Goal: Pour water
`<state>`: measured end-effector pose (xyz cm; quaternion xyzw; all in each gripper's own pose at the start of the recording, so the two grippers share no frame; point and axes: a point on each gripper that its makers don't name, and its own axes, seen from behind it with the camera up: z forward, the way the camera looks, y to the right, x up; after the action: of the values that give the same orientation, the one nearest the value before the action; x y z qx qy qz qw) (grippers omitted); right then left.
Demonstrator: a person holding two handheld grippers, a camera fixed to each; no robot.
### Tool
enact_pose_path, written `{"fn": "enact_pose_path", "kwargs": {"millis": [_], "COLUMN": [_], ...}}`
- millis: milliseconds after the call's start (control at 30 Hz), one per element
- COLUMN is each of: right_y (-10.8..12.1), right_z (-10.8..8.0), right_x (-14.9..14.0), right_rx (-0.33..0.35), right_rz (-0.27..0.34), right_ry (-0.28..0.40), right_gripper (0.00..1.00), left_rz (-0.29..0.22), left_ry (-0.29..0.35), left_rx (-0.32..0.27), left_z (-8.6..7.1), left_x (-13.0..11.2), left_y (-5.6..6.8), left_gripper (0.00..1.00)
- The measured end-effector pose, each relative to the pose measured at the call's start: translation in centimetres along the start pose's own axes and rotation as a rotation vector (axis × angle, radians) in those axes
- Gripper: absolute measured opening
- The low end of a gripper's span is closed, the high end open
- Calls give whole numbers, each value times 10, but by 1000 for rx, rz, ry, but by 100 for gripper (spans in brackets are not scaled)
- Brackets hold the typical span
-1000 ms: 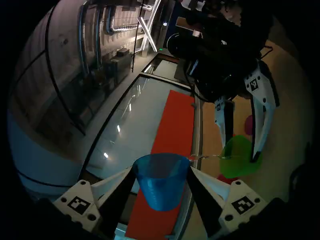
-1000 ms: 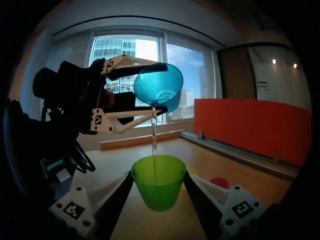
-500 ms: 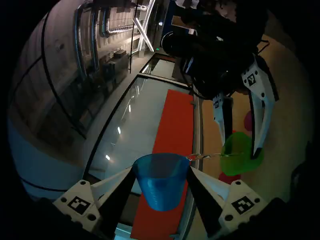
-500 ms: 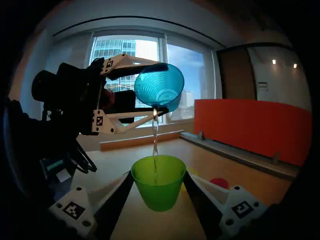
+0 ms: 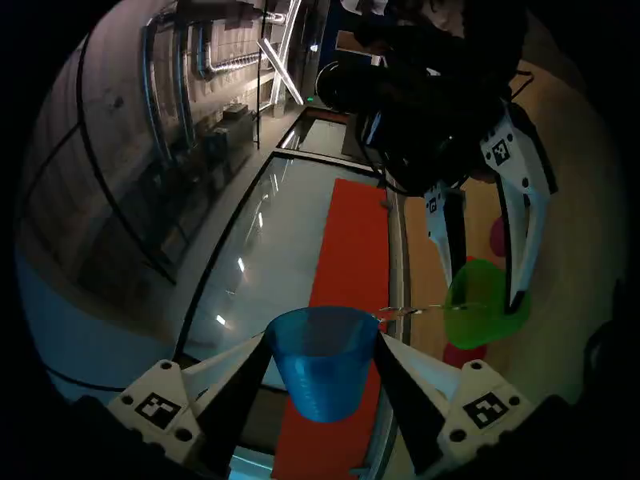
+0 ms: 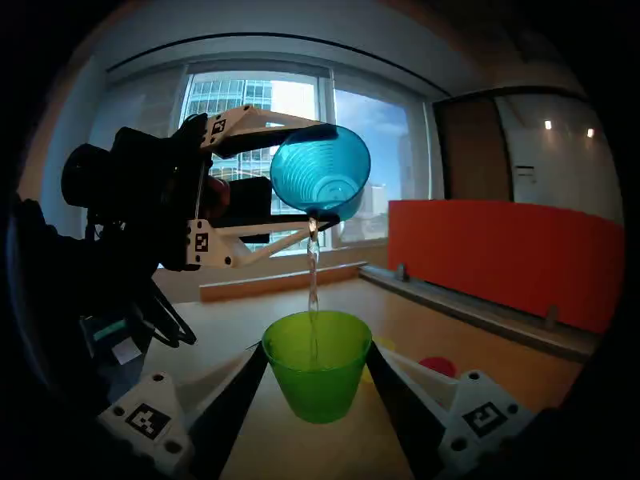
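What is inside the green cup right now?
A thin stream of water from the tilted blue cup above falls into the green cup. How full it is cannot be told: its tinted wall hides the level.

A big window (image 6: pixel 376 152) beyond the wooden table (image 6: pixel 464 332)
An orange-red partition (image 6: pixel 512 252) stands along the table's far side; a small red round thing (image 6: pixel 438 365) lies near it.

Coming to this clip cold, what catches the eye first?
In the right gripper view, a stream of water falls from the tipped blue cup, held high in the left claw, into the green cup gripped by the right claw. An orange partition stands behind, at right.
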<state>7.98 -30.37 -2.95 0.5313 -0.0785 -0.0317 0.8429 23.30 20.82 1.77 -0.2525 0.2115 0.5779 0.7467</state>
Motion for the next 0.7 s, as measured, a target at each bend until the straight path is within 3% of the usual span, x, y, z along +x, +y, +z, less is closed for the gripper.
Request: {"fn": "enact_pose_path", "kwargs": {"millis": [367, 700], "right_y": [2, 1], "right_z": [-2, -2], "right_x": [0, 1], "right_rx": [-2, -1], "right_rz": [0, -1], "right_ry": [2, 5], "right_gripper": [91, 91], "left_rz": [35, 76], "left_ry": [0, -1], "left_rx": [3, 10], "left_z": [4, 6], "left_x": [2, 3], "left_y": [3, -4], "left_gripper": [87, 86]}}
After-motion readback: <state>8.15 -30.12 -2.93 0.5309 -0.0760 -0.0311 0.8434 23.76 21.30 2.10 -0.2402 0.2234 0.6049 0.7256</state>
